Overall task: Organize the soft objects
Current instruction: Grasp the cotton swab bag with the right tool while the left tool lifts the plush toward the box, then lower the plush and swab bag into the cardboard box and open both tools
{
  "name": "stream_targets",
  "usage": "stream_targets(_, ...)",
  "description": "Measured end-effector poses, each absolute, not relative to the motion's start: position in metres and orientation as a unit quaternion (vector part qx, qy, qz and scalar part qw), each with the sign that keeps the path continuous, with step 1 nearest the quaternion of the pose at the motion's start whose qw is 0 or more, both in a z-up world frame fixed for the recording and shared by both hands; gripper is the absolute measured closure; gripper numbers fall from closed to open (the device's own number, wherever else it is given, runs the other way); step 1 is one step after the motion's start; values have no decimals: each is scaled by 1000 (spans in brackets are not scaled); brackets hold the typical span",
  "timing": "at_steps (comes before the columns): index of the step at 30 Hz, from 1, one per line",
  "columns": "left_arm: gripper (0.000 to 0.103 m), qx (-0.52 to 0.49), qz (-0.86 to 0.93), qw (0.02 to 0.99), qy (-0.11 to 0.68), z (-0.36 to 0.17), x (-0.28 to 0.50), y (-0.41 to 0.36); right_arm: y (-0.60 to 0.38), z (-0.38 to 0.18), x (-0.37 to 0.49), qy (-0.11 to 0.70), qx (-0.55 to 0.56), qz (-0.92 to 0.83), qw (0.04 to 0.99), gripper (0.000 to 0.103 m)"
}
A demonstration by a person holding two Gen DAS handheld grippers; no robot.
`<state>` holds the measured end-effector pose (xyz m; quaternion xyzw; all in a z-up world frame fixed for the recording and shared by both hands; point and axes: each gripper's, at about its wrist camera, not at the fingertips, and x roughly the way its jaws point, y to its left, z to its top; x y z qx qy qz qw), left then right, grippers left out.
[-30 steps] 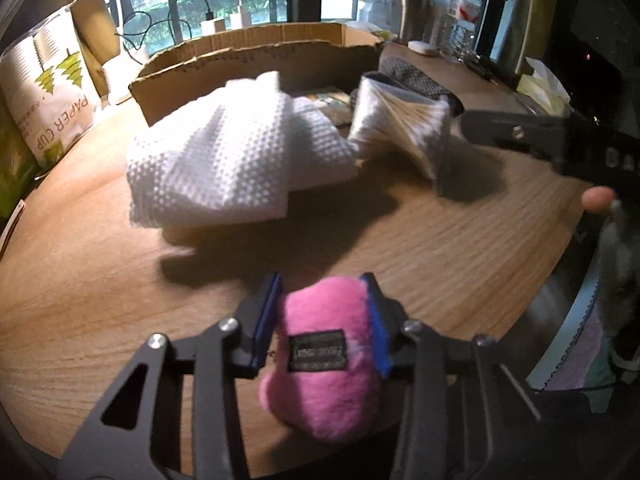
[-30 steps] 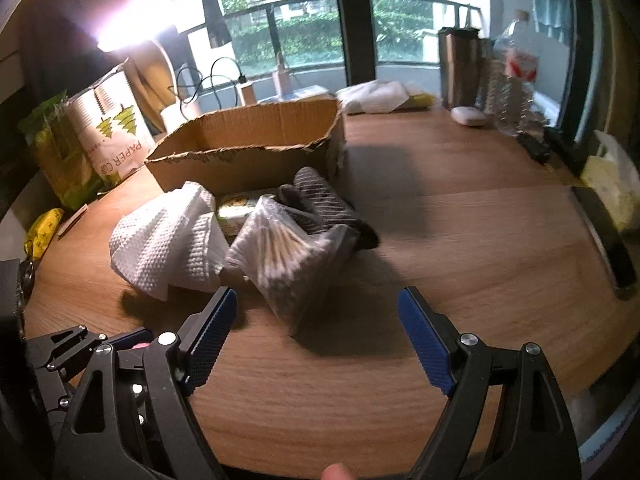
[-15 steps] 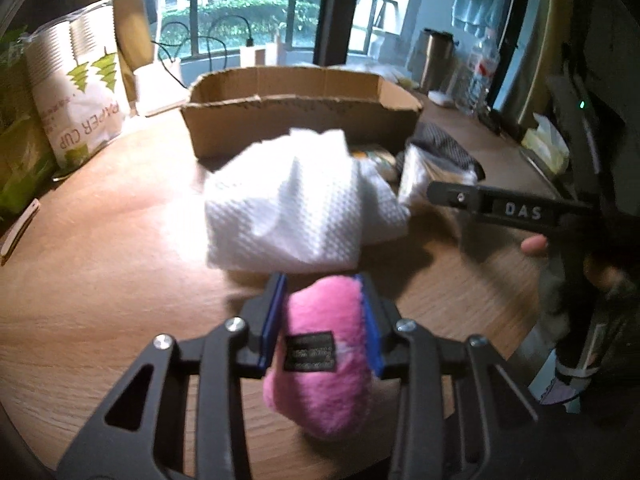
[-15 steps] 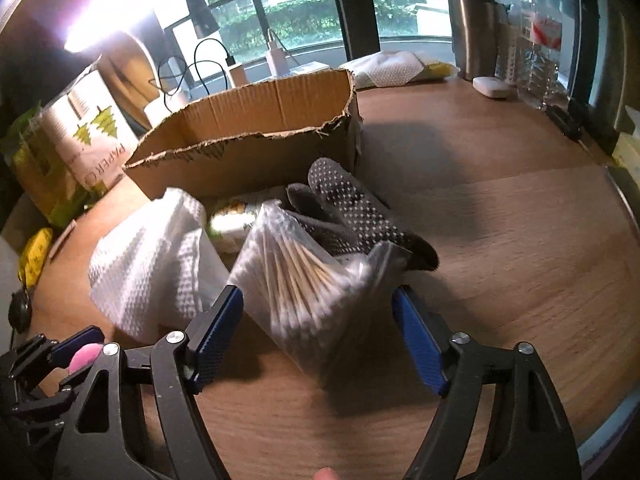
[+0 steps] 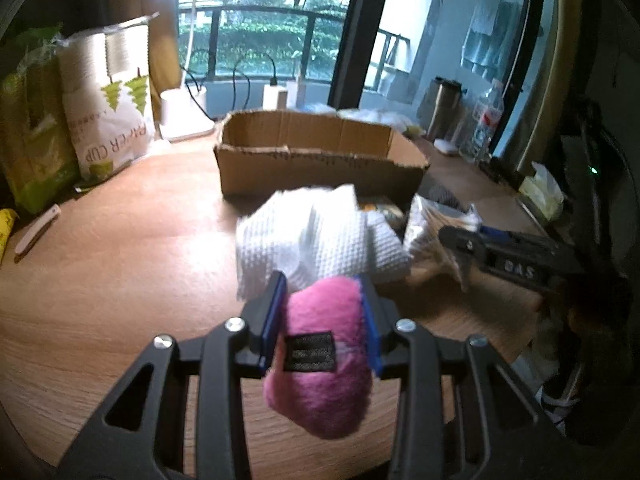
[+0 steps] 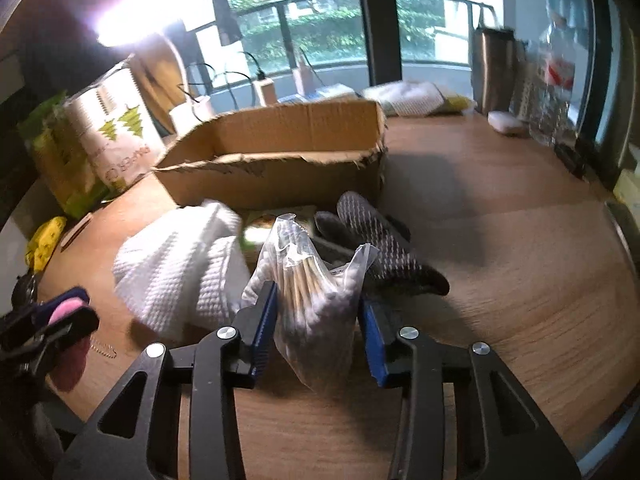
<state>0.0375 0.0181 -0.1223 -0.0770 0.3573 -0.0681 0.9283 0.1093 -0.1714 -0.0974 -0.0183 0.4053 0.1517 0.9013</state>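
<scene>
My left gripper (image 5: 322,312) is shut on a pink plush toy (image 5: 320,380) and holds it above the wooden table, in front of a white waffle cloth (image 5: 316,240). My right gripper (image 6: 318,320) has closed around a clear bag of cotton swabs (image 6: 312,292); its blue pads press the bag's sides. A dark patterned glove (image 6: 384,252) lies just behind the bag. An open cardboard box (image 6: 280,168) stands behind the pile; it also shows in the left wrist view (image 5: 320,160). The left gripper and toy show at the left edge of the right wrist view (image 6: 60,316).
A paper-cup bag (image 5: 108,112) and a green pack (image 5: 28,140) stand at the left. A steel tumbler (image 6: 496,68), a water bottle (image 6: 556,80) and a white cloth (image 6: 412,98) are at the back right. A tissue pack (image 5: 540,196) lies far right.
My right gripper moved forward onto the bag of cotton swabs and its jaws narrowed around it. My left gripper lifted and drew back a little with the pink toy still held.
</scene>
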Motion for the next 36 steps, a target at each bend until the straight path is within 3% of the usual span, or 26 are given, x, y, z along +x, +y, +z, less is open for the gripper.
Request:
stream_targets(15, 67, -74, -70, 955, 280, -55, 43, 15, -179, -24, 80, 299, -29, 237, 924, 61)
stream_targets(36, 67, -67, -37, 966, 248, -47, 159, 15, -184, -26, 184, 283, -15, 284, 916, 61)
